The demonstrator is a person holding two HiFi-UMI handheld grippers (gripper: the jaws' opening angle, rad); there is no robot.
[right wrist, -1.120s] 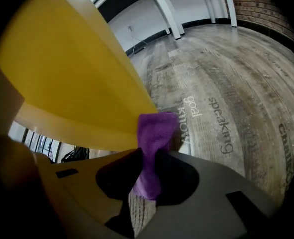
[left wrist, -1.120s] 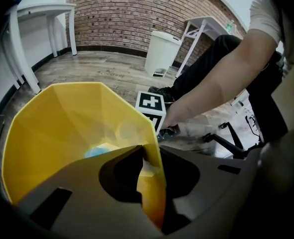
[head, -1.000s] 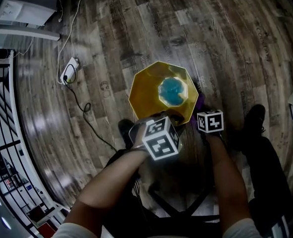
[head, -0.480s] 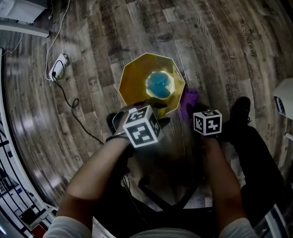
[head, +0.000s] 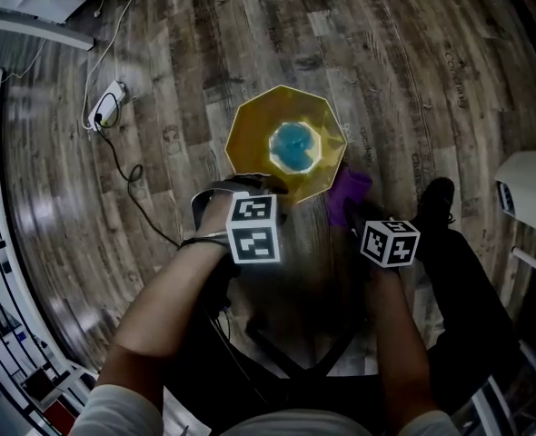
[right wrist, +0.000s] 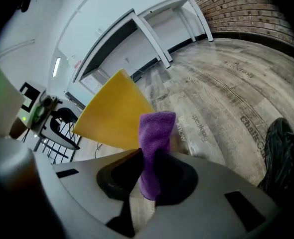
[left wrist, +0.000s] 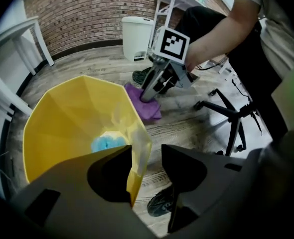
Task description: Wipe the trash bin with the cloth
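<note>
The yellow trash bin (head: pixel 250 139) stands on the wooden floor with a blue object (head: pixel 292 145) at its bottom. My left gripper (head: pixel 250 187) hangs over the bin's near rim. In the left gripper view its jaws have just been opening; the left gripper (left wrist: pixel 147 151) straddles the yellow rim (left wrist: pixel 138 156) and a gap shows beside it. My right gripper (head: pixel 359 214) is to the right of the bin, shut on the purple cloth (head: pixel 348 193). The cloth (right wrist: pixel 154 133) sticks up between the jaws of the right gripper (right wrist: pixel 148 154), close to the bin's outer wall (right wrist: pixel 114 113).
A power strip (head: pixel 107 107) with a black cable lies on the floor to the left. A white bin (left wrist: pixel 136 31) and white table legs stand by the brick wall. An office chair base (left wrist: pixel 226 114) and a person's shoe (head: pixel 436 198) are close by.
The left gripper has shifted left along the bin's near rim and its jaws have spread. The right gripper has lifted the purple cloth, which now shows fully beside the bin.
</note>
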